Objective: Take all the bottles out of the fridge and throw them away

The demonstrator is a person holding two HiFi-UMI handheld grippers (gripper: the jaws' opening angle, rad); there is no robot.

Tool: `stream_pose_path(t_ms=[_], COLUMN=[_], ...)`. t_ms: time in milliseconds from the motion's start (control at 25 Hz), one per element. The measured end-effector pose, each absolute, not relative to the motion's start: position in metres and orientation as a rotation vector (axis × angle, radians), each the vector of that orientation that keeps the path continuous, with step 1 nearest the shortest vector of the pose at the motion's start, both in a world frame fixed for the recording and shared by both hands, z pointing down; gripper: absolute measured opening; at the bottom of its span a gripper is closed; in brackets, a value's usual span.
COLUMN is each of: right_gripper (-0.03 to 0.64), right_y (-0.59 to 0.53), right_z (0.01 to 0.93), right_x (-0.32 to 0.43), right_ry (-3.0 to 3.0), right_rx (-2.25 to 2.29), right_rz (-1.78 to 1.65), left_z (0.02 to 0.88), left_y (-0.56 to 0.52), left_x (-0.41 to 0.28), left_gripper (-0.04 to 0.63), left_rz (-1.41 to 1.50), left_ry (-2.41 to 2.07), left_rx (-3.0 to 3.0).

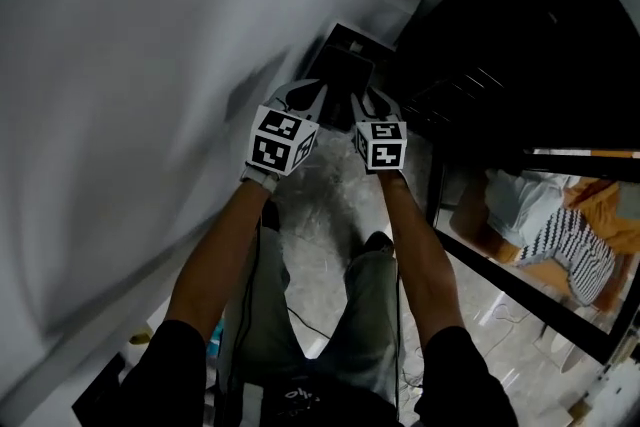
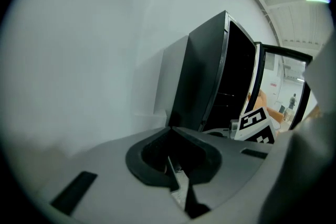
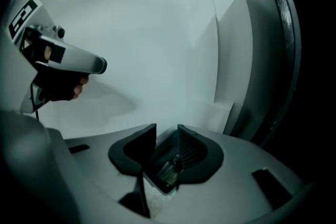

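My two grippers hang side by side over a dark bin (image 1: 345,77) on the floor by the white wall. The left gripper (image 1: 305,97) has its jaws together with nothing in them; in its own view they meet at a point (image 2: 171,129). The right gripper (image 1: 375,101) is open, with a plain gap between its jaws (image 3: 167,131). Straight down through that gap a small greenish thing (image 3: 169,173), seemingly a bottle, lies inside the bin's opening. The black fridge (image 2: 206,76) stands open further along the wall; its inside is too dark to make out bottles.
The white wall (image 1: 130,65) runs close along my left. The fridge's glass door (image 1: 530,215) stands swung out on my right, reflecting the room. Marbled floor tiles (image 1: 320,245) and the person's legs are below the arms. A cable lies on the floor.
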State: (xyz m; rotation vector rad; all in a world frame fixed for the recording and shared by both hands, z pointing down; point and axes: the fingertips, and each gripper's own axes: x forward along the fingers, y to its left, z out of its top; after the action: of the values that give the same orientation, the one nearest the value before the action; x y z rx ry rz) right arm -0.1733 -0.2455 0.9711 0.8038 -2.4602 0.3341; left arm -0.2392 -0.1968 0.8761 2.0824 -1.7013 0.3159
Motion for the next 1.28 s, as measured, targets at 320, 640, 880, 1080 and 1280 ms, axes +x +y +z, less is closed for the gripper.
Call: stream_pose_path(t_ms=[320,640,880,1080,1280], right_gripper=[0.009,0.008,0.008,0.008,0.008], right_y=[-0.215,-0.194,-0.193,-0.189,-0.185], right_z=[0.802,0.636,0.551,0.508,0.486], right_x=[-0.134,-0.092,-0.061,-0.033,0.003], right_ry=[-2.478,-2.543,-2.584,-2.59,-2.583], right_rx=[0.863,0.976,1.058,1.107,1.152], right_rz=[0.336,0.446,0.411,0.417,0.392], left_z=[0.727,0.583,0.515,0.479,0.461], left_y=[-0.175,-0.168,-0.167,-0.166,-0.165], left_x=[-0.222,-0.176,-0.135,-0.105,-0.079], left_gripper=[0.0,0.0,0.0,0.0,0.0], left_rz=[0.301,0.292,0.24,0.216,0.235], left_ry=[-1.717,-1.677,-1.644,-1.601,-1.559], left_rx=[2.092,2.188,2.272,2.309,2.352])
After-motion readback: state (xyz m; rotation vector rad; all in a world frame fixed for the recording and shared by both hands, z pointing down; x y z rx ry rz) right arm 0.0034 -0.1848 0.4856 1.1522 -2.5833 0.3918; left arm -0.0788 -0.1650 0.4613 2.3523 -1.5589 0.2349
